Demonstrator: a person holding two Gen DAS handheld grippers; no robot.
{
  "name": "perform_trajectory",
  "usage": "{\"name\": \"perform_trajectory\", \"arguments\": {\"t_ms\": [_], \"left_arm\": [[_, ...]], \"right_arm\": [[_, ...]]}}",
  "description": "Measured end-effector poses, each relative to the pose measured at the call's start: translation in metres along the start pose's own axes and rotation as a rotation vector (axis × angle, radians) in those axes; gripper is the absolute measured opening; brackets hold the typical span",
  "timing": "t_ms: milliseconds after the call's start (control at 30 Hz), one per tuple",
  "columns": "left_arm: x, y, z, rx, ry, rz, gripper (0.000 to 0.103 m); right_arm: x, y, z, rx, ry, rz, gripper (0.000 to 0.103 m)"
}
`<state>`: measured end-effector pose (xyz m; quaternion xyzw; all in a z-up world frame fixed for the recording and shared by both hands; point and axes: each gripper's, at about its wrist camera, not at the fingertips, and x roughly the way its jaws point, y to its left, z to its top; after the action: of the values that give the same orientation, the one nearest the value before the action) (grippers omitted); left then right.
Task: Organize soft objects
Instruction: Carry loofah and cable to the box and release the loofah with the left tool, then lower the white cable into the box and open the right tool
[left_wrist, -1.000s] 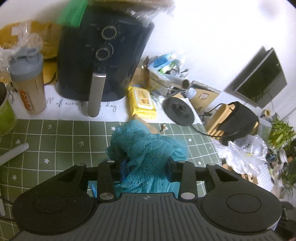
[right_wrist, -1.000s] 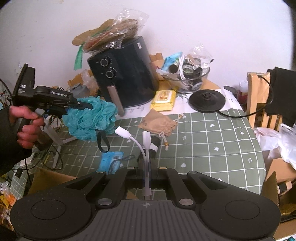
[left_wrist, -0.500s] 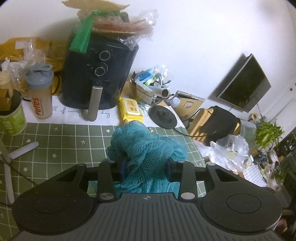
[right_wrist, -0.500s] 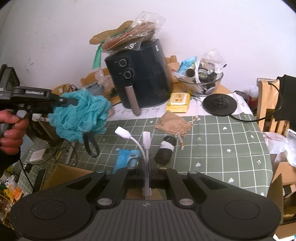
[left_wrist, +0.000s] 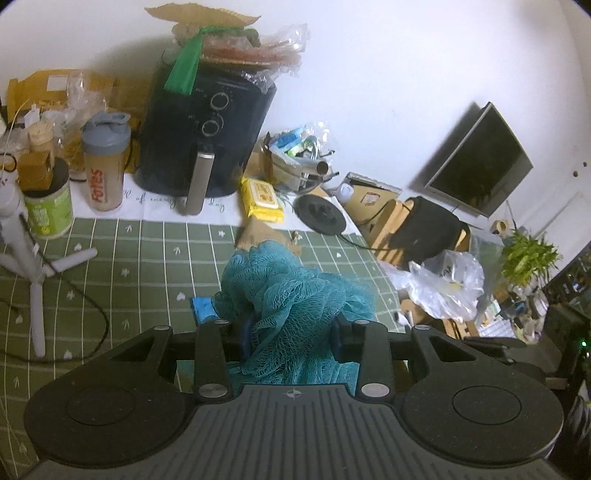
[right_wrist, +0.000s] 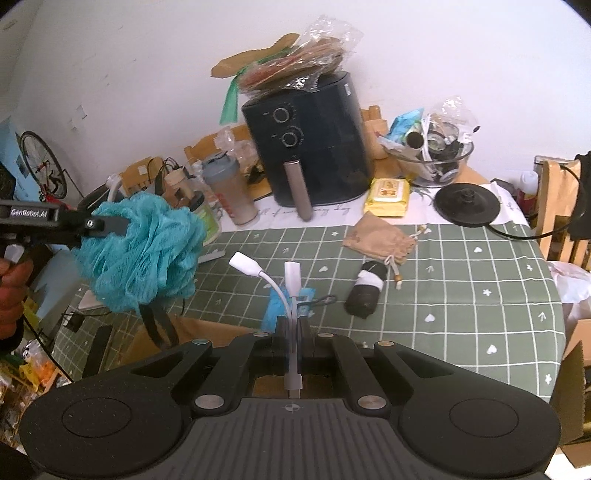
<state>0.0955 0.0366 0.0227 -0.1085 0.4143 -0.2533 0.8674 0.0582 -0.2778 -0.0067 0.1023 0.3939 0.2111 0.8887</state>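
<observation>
My left gripper (left_wrist: 291, 332) is shut on a teal mesh bath sponge (left_wrist: 291, 295) and holds it in the air above the table's left edge; it also shows in the right wrist view (right_wrist: 140, 251). My right gripper (right_wrist: 293, 332) is shut on a white adapter cable (right_wrist: 284, 291) over the front of the green checked tablecloth (right_wrist: 461, 295). On the cloth lie a tan drawstring pouch (right_wrist: 380, 240), a black-and-white rolled bundle (right_wrist: 365, 291) and a blue packet (right_wrist: 273, 306).
A black air fryer (right_wrist: 310, 147) stands at the back with a shaker bottle (right_wrist: 229, 192), a yellow wipes pack (right_wrist: 388, 197), a glass bowl of clutter (right_wrist: 432, 158) and a black kettle base (right_wrist: 467, 203). A white tripod (left_wrist: 26, 251) stands at the left. A cardboard box (right_wrist: 147, 339) sits below the front edge.
The left gripper has drawn back and to the left from the air fryer with the sponge, away from the table. The right gripper has pulled back a little with the cable.
</observation>
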Motion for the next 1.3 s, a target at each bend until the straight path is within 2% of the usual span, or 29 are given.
{"name": "perform_trajectory", "arguments": {"t_ms": [200,400,500,633,833,1100,1300], "left_arm": [[-0.002,-0.002,-0.021,-0.002,0.032,-0.001,0.039],[-0.001,-0.004,-0.043,0.01,0.065,-0.004,0.058],[-0.006,-0.003,-0.052,0.014,0.061,-0.007,0.058],[-0.013,-0.002,-0.064,0.024,0.062,0.045,0.058],[-0.021,0.004,-0.081,-0.009,0.065,0.074,0.058],[-0.033,0.01,-0.096,-0.035,0.054,0.108,0.058],[-0.041,0.014,-0.102,-0.051,0.036,0.134,0.058]], "right_arm": [[0.001,0.012,-0.01,-0.001,0.016,0.008,0.006],[-0.003,0.019,-0.018,0.001,0.025,-0.001,0.006],[-0.004,0.022,-0.025,0.007,0.039,-0.01,0.006],[-0.005,0.025,-0.035,0.02,0.058,-0.021,0.006],[-0.004,0.031,-0.043,0.028,0.078,-0.044,0.006],[-0.005,0.035,-0.039,0.048,0.078,-0.072,0.006],[-0.003,0.033,-0.033,0.116,0.098,-0.113,0.007]]}}
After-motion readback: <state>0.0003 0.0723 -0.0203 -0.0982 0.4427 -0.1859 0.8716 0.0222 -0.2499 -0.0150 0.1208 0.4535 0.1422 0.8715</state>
